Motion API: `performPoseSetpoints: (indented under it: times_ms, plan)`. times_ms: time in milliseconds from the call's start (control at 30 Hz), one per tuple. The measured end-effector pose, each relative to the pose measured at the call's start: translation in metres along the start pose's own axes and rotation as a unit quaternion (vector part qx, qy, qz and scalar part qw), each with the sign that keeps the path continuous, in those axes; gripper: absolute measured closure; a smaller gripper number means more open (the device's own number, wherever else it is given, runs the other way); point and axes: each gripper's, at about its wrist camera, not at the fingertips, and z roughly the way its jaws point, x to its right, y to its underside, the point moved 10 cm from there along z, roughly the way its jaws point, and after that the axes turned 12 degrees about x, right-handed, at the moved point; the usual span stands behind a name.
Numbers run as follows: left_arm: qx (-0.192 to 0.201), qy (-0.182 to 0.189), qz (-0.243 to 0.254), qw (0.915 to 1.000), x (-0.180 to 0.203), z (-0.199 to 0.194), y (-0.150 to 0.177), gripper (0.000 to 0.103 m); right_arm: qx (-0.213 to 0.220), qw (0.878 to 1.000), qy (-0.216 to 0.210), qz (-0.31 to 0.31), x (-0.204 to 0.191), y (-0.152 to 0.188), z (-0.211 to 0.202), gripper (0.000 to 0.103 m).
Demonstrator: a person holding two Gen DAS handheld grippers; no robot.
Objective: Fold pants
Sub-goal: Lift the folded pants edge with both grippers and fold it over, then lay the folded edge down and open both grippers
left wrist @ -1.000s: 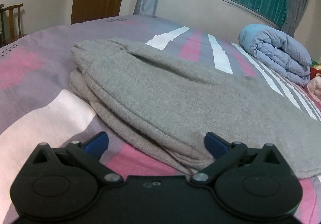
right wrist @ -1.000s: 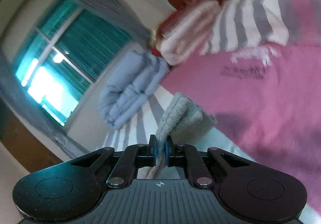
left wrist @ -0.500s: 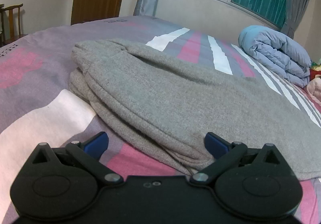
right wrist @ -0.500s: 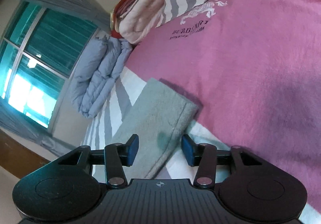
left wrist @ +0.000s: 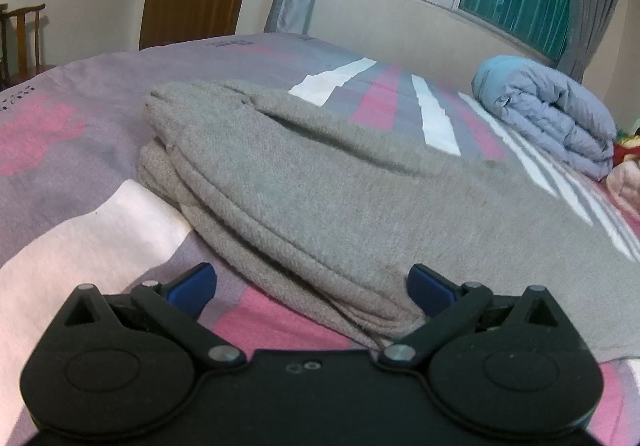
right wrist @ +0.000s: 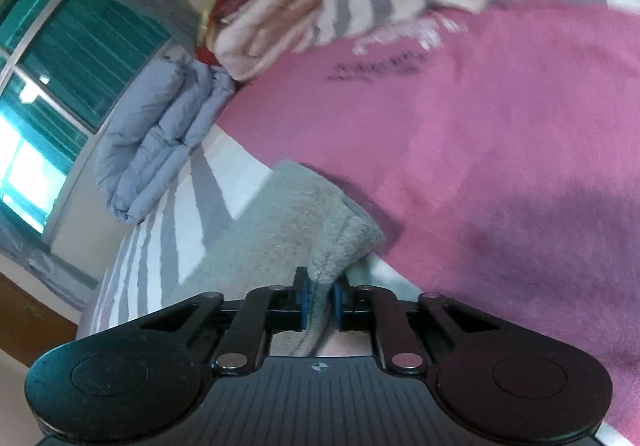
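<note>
Grey fleece pants lie folded lengthwise on the bed, waistband end bunched at the far left. My left gripper is open, its blue pads straddling the near hem edge of the pants, low over the bedspread. In the right wrist view, my right gripper is shut on the leg end of the pants, with grey cloth pinched between the blue pads and a corner bunched up just beyond them.
The bedspread has pink, white and grey stripes. A rolled blue quilt lies at the far right by the window; it also shows in the right wrist view. Striped folded cloth lies beyond. A door and chair stand far left.
My right gripper let go of the leg end, opened over it as it lay flat, and has now shut on it again. The left gripper stayed open and still.
</note>
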Motion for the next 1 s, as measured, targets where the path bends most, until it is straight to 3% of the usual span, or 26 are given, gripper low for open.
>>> performPoseSetpoints:
  times_ms: [200, 367, 500, 600, 667, 700, 767, 800, 833, 900, 1000]
  plan:
    - [0.046, -0.019, -0.046, 0.9977, -0.032, -0.019, -0.027, 0.007, 0.044, 0.993, -0.064, -0.083, -0.091, -0.014, -0.029, 0.093]
    - [0.024, -0.043, -0.029, 0.9984, -0.062, -0.029, -0.023, 0.006, 0.051, 0.977, -0.145, -0.147, -0.198, 0.020, -0.047, 0.093]
    - [0.030, -0.024, 0.006, 0.9992, -0.067, -0.041, -0.008, 0.006, 0.028, 0.961, -0.206, -0.180, -0.273, 0.080, -0.056, 0.093]
    - [0.043, -0.023, 0.062, 0.9969, -0.058, -0.047, 0.005, 0.006, -0.016, 0.946, -0.246, -0.208, -0.314, 0.151, -0.059, 0.093]
    - [0.054, -0.028, 0.086, 0.9944, -0.053, -0.050, 0.010, 0.006, -0.069, 0.932, -0.263, -0.240, -0.329, 0.219, -0.057, 0.092]
    - [0.058, -0.028, 0.083, 0.9944, -0.053, -0.051, 0.011, 0.006, -0.103, 0.920, -0.275, -0.258, -0.333, 0.253, -0.055, 0.088]
    - [0.059, -0.024, 0.066, 0.9957, -0.054, -0.051, 0.011, 0.006, -0.219, 0.878, -0.291, -0.309, -0.330, 0.337, -0.054, 0.084]
    - [0.059, -0.020, 0.059, 0.9963, -0.058, -0.053, 0.011, 0.006, -0.222, 0.864, -0.285, -0.351, -0.326, 0.363, -0.059, 0.081]
    - [0.058, -0.017, 0.054, 0.9967, -0.059, -0.054, 0.010, 0.006, -0.184, 0.862, -0.287, -0.376, -0.328, 0.365, -0.065, 0.072]
    - [0.059, -0.014, 0.056, 0.9966, -0.059, -0.053, 0.010, 0.006, -0.183, 0.862, -0.303, -0.361, -0.335, 0.367, -0.077, 0.057]
    - [0.060, -0.016, 0.055, 0.9965, -0.059, -0.051, 0.011, 0.006, -0.177, 0.861, -0.333, -0.342, -0.343, 0.359, -0.095, 0.057]
